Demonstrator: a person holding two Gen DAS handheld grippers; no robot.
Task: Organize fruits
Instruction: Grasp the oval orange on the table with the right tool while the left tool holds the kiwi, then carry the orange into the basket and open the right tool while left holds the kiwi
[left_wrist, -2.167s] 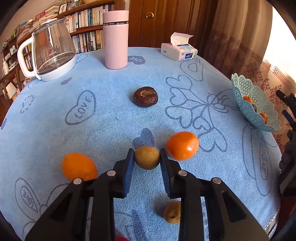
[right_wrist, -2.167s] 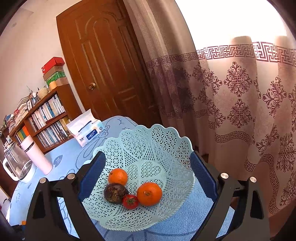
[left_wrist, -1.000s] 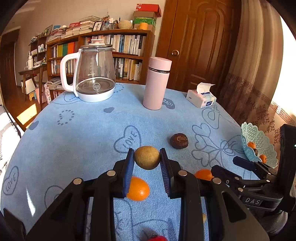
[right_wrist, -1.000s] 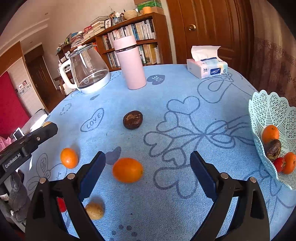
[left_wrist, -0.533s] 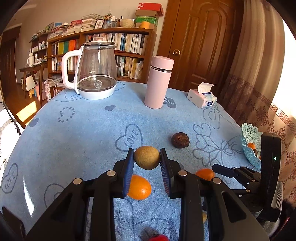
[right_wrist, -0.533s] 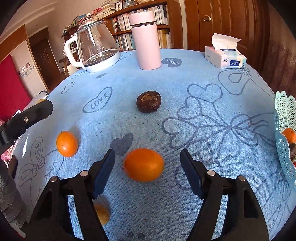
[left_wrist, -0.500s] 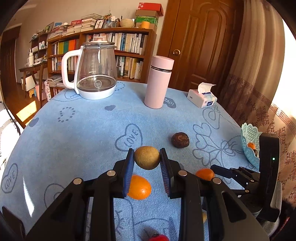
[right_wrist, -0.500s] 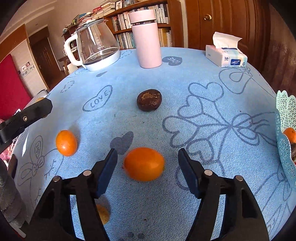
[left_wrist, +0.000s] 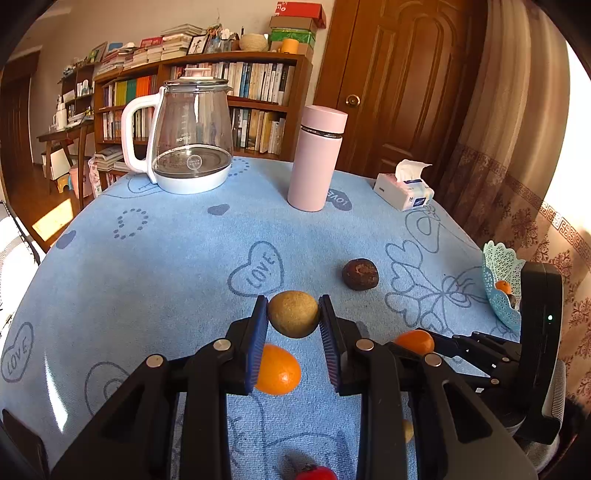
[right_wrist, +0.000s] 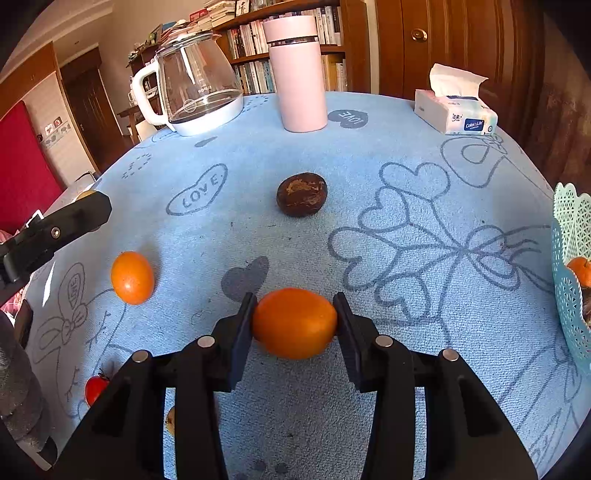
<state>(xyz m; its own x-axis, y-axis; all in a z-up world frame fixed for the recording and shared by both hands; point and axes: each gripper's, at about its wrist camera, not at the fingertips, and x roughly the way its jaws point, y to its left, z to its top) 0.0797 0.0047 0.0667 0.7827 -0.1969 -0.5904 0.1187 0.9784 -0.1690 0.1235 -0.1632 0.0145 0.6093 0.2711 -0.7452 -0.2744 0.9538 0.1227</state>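
Right wrist view is showing the right tongs (right_wrist: 294, 320) closing on a smooth oval orange (right_wrist: 294, 323), its long axis lying across the pads, seemingly resting on the nubby blue tabletop (right_wrist: 369, 155). The lacy plastic basket (right_wrist: 570, 266) is waiting far right, nearest this arm. The left tongs (left_wrist: 293, 317) are gripping a dull tan round fruit (left_wrist: 293, 313) above the cloth.

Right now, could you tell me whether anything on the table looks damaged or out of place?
Nothing looks spilled or broken. The dark brown fruit has a pale scuffed patch on top, and loose fruit remains scattered on the cloth, such as the orange outside the basket.
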